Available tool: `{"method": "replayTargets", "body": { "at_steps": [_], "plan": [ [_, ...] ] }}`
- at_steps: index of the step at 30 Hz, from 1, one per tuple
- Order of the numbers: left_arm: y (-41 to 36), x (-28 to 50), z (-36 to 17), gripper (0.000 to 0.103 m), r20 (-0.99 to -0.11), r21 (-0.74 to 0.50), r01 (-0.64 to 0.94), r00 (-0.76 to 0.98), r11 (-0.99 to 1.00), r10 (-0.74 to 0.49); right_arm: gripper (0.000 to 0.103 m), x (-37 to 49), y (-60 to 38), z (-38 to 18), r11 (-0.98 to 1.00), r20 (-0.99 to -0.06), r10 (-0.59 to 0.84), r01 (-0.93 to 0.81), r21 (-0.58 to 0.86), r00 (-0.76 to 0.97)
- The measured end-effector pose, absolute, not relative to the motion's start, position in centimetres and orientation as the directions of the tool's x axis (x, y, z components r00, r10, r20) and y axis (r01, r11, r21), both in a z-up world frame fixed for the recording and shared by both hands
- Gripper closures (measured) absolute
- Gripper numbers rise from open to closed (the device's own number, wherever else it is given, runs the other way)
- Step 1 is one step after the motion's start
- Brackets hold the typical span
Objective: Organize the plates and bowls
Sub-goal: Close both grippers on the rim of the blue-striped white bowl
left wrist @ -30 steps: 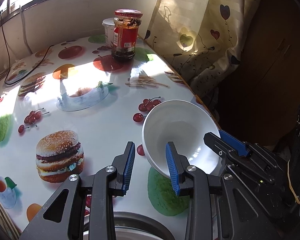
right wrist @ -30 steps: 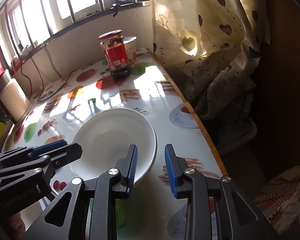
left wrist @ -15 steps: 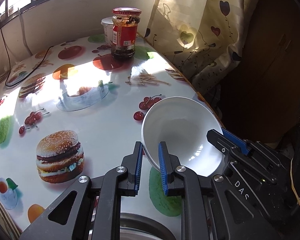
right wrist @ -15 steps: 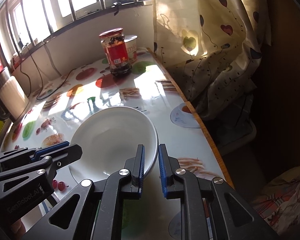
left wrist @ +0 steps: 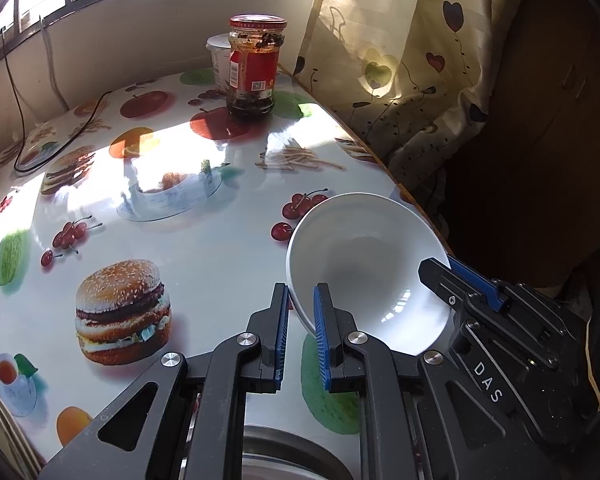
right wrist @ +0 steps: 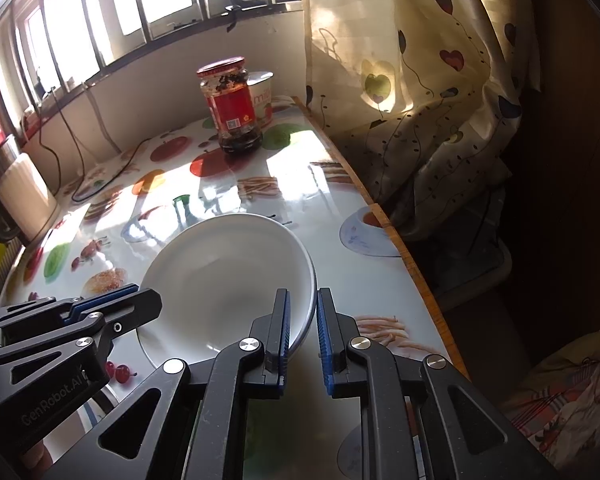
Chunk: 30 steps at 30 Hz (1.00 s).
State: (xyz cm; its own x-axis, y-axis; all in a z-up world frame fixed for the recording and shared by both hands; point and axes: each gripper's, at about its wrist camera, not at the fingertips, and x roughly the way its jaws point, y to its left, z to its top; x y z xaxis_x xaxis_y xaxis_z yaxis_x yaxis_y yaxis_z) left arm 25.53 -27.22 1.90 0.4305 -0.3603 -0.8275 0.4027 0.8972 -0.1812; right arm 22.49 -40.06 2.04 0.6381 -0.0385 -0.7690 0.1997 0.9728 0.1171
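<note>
Both tools narrowed since a second ago: left tool (left wrist: 301, 330) and right tool (right wrist: 303, 330) each clamp opposite rims of white bowl (left wrist: 366, 268), tilted over counter (left wrist: 204, 248) near its edge.

One bowl (left wrist: 364, 272) sits right of centre. Two grippers: left (left wrist: 300, 320) at bottom centre, right (right wrist: 302, 320) likewise in its own view. One jar (left wrist: 254, 66) and one tub (left wrist: 218, 58) stand at upper centre. One curtain (left wrist: 400, 60) hangs upper right.

"DAS": right gripper (left wrist: 454, 276) | "GenRobot.AI": left gripper (right wrist: 140, 300) | "mi…": white tub (right wrist: 263, 98)
</note>
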Motion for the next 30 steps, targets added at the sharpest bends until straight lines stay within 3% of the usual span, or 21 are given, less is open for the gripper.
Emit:
{"method": "replayTargets", "body": {
  "at_steps": [30],
  "plan": [
    [-24.3,22.9,5.0,0.09,-0.774,-0.213,0.402,0.487,0.891,-0.405,0.089,19.6,-37.8,6.2,0.975,-0.712,-0.054,0.189,0.113,0.7]
  ]
}}
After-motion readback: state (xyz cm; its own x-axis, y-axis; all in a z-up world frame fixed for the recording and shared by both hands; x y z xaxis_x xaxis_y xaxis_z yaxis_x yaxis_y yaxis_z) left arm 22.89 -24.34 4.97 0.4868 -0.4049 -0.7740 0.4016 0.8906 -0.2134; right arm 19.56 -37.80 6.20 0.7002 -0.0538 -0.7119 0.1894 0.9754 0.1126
